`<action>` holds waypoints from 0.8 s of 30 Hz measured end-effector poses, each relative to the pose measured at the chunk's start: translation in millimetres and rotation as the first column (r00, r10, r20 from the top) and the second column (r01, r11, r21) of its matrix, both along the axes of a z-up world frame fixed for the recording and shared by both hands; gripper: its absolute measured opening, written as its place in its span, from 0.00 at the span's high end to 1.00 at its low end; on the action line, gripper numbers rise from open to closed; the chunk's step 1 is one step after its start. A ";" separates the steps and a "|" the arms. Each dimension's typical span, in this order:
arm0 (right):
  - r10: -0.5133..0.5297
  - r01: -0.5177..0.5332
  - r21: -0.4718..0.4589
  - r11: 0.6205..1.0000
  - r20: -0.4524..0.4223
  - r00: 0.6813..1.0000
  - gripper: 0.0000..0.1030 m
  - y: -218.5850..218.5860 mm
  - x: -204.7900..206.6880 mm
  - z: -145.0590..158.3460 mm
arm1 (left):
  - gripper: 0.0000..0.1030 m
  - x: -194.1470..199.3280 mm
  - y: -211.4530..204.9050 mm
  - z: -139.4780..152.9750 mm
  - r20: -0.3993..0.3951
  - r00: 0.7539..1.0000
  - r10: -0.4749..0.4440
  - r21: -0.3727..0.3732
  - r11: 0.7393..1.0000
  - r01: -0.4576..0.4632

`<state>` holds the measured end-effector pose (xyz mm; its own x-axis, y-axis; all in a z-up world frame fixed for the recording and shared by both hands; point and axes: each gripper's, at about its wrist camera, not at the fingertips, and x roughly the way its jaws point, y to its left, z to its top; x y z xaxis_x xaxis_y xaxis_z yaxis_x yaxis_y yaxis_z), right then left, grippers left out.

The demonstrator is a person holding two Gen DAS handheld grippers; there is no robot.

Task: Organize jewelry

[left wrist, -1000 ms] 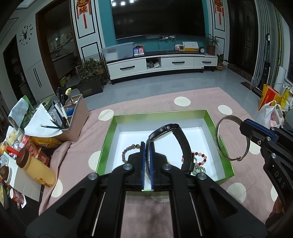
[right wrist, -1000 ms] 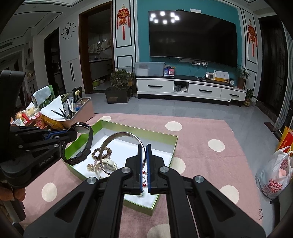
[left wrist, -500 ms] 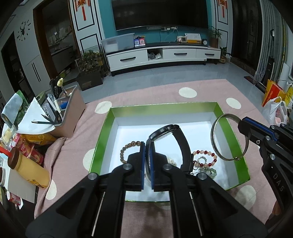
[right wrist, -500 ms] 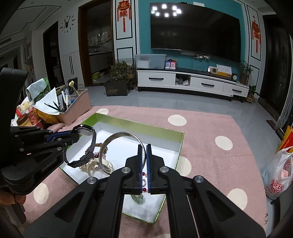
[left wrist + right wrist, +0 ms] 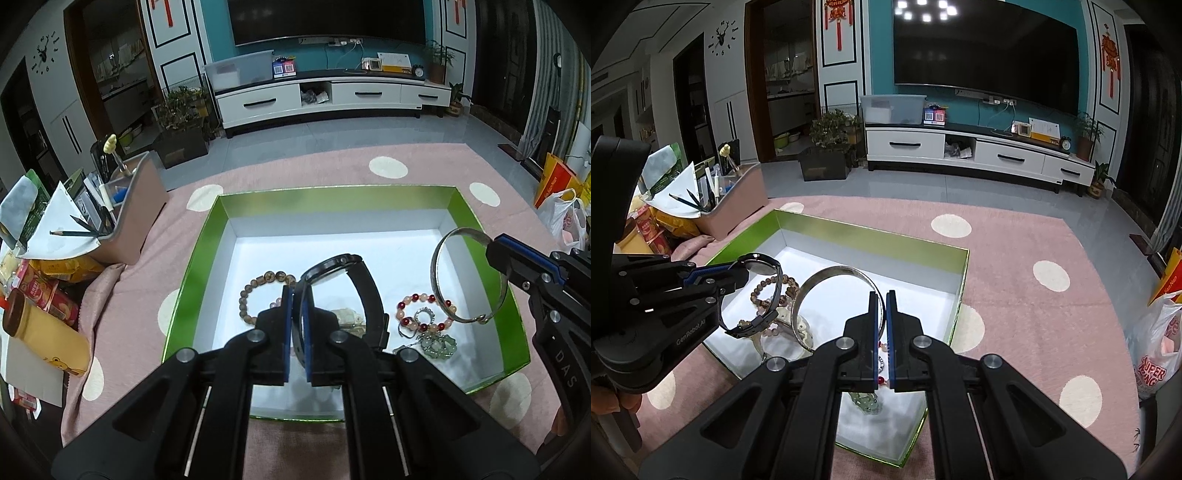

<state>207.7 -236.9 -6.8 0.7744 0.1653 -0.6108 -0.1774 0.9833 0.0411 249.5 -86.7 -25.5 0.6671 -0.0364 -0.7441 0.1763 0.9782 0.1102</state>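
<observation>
My left gripper (image 5: 297,291) is shut on a black wristwatch (image 5: 354,273), held above the green box (image 5: 295,201) with a white floor. In the right wrist view that gripper (image 5: 738,271) comes in from the left with the watch (image 5: 768,291). My right gripper (image 5: 881,297) is shut on a silver bangle (image 5: 827,275), which hangs over the box's right side (image 5: 439,266). On the box floor lie a brown bead bracelet (image 5: 255,288), a red and pink bead bracelet (image 5: 413,298), a small ring and a pale green pendant (image 5: 439,345).
A pink organizer (image 5: 129,206) with pencils stands left of the box, beside snack packets and a yellow bottle (image 5: 48,328). The box sits on a pink cloth with cream dots (image 5: 1051,275). A plastic bag (image 5: 1156,350) lies at the right. A hand (image 5: 605,397) holds the left gripper.
Both grippers have sunk toward the box, which now looks larger and closer. The watch and the bangle stay gripped and hang lower over the jewelry inside.
</observation>
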 end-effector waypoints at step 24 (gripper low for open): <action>-0.006 0.009 0.047 0.999 -0.065 0.998 0.27 -2.2 -5.4 37.5 | 0.19 -1.2 20.7 34.3 -0.020 0.999 0.046 -0.021 0.999 -0.046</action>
